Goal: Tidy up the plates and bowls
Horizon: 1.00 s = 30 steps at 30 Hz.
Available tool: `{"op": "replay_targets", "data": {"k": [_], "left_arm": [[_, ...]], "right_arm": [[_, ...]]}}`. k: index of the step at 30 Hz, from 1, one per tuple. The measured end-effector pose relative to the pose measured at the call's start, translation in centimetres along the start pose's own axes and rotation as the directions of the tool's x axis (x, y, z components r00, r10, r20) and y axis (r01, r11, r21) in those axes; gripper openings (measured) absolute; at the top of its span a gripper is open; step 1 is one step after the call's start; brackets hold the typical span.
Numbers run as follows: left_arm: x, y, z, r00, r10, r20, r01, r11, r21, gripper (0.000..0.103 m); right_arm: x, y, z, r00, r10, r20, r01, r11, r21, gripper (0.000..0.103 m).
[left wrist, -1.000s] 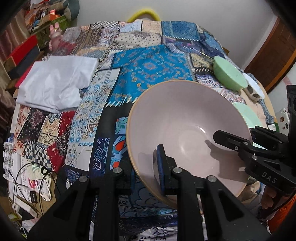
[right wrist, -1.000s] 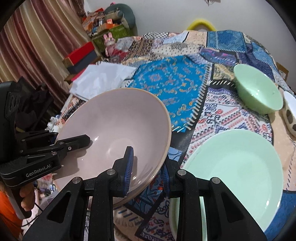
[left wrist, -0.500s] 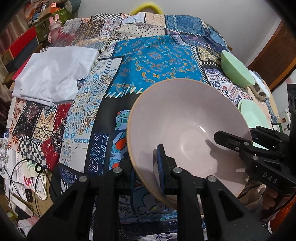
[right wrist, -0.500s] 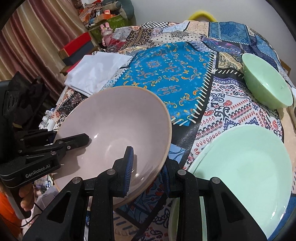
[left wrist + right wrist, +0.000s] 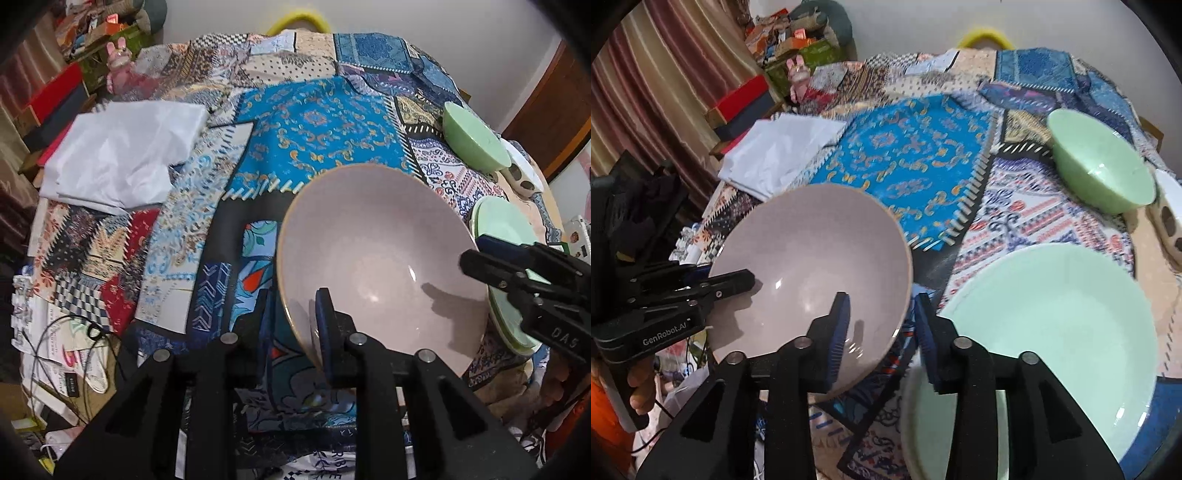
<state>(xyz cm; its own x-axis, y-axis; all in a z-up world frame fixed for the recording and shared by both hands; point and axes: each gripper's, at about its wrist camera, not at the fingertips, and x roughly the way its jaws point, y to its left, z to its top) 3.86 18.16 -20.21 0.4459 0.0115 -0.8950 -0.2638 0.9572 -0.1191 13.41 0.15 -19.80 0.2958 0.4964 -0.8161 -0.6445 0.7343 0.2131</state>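
A large pale pink bowl [image 5: 384, 254] is held in the air over the near edge of the table; it also shows in the right wrist view [image 5: 812, 258]. My left gripper [image 5: 295, 325] is shut on its near-left rim. My right gripper [image 5: 882, 328] straddles its right rim with a wider gap than before, its pads [image 5: 839, 328] apparently off the rim. A large pale green plate [image 5: 1041, 332] lies just right of the bowl. A small green bowl [image 5: 1100, 162] stands at the far right.
A patchwork cloth [image 5: 317, 122] covers the table. A folded white cloth [image 5: 122, 155] lies at the far left. A white dish with dark spots [image 5: 1167, 218] sits by the green bowl. Boxes and clutter stand beyond the left edge.
The right gripper's jaws have widened around the pink bowl's rim. Both grippers and the bowl have shifted a little toward the green plate.
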Motion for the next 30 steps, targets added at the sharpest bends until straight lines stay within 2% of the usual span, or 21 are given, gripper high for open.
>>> {"op": "replay_targets", "data": {"k": [2,4,9,13,17,21,28,29,30], "left_arm": [[-0.8,-0.1,0.1,1.0,0.009,0.014,-0.009,1.0,0.0,0.03],[-1.7,-0.3,0.2,0.999,0.021,0.034,-0.021,1.0,0.0,0.036],[-4.3,-0.8,1.0,0.993,0.055,0.106,-0.055,0.998,0.0,0.059],[-6.3,-1.6,2.0,0.987,0.056,0.153,-0.056,0.998,-0.007,0.065],[-7.4,-3.0,3.2,0.985,0.033,0.168,-0.032,0.999,-0.009,0.068],[-7.9,-5.5,4.4,0.979,0.027,0.201,-0.033,0.999,0.03,0.079],[-7.9,-10.0,6.9,0.976,-0.017,0.216,-0.003,0.996,0.095,0.08],[-7.7,-10.7,7.4,0.976,-0.024,0.217,0.002,0.995,0.102,0.081],[-7.5,-11.4,7.9,0.975,-0.03,0.219,0.006,0.994,0.109,0.088]], "right_arm": [[-0.8,-0.3,0.1,1.0,-0.005,0.024,0.004,1.0,0.005,0.043],[-1.4,-0.6,0.1,0.999,-0.006,0.039,0.005,1.0,0.011,0.044],[-3.3,-1.4,0.2,0.996,-0.012,0.083,0.011,1.0,0.016,0.044],[-5.7,-2.4,0.3,0.989,-0.035,0.143,0.033,0.999,0.016,0.052],[-8.0,-4.0,0.5,0.976,-0.069,0.209,0.063,0.997,0.036,0.066],[-9.8,-5.9,0.8,0.964,-0.095,0.248,0.082,0.995,0.059,0.066],[-11.5,-9.9,1.3,0.946,-0.162,0.28,0.136,0.985,0.11,0.066],[-11.6,-10.6,1.5,0.944,-0.173,0.28,0.144,0.982,0.122,0.066],[-11.8,-11.2,1.4,0.942,-0.18,0.282,0.149,0.98,0.13,0.066]]}}
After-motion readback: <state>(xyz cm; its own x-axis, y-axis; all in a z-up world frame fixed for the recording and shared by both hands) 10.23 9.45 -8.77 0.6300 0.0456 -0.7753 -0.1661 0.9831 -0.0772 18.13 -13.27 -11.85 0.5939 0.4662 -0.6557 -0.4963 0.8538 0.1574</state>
